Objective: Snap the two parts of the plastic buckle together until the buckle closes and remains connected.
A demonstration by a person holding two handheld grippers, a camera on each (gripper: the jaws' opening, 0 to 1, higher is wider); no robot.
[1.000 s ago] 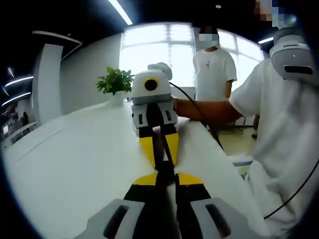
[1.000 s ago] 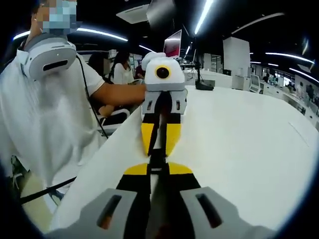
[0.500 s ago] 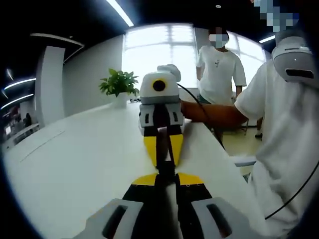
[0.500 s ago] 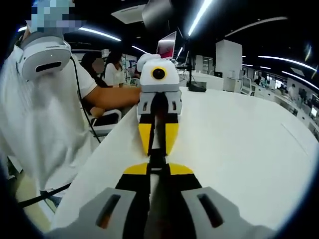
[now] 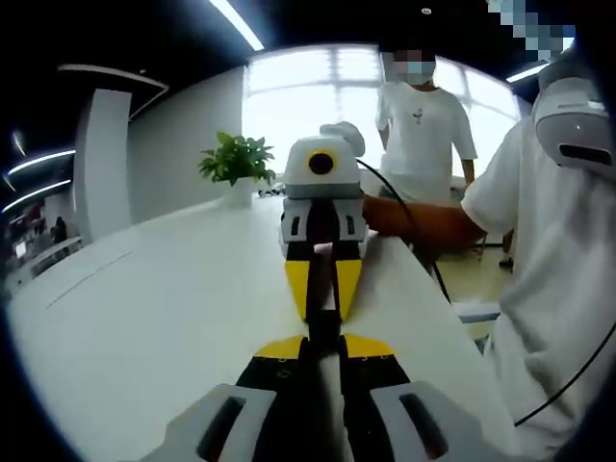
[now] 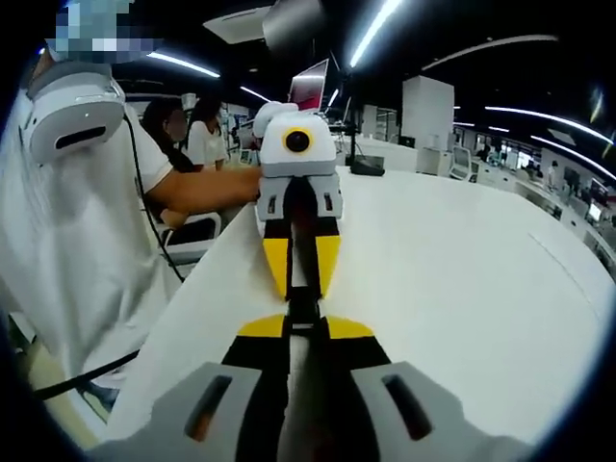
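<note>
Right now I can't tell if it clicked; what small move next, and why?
Probably a short straight push of the left gripper toward the right gripper. Both are shut on the dark buckle, tip to tip and in line above the white table, but the joint is hidden, so latching is unconfirmed.

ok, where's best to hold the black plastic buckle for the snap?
Grip each half of the black plastic buckle by its outer end, end-on from opposite sides, as left gripper and right gripper do; it lies in line between their tips.
</note>
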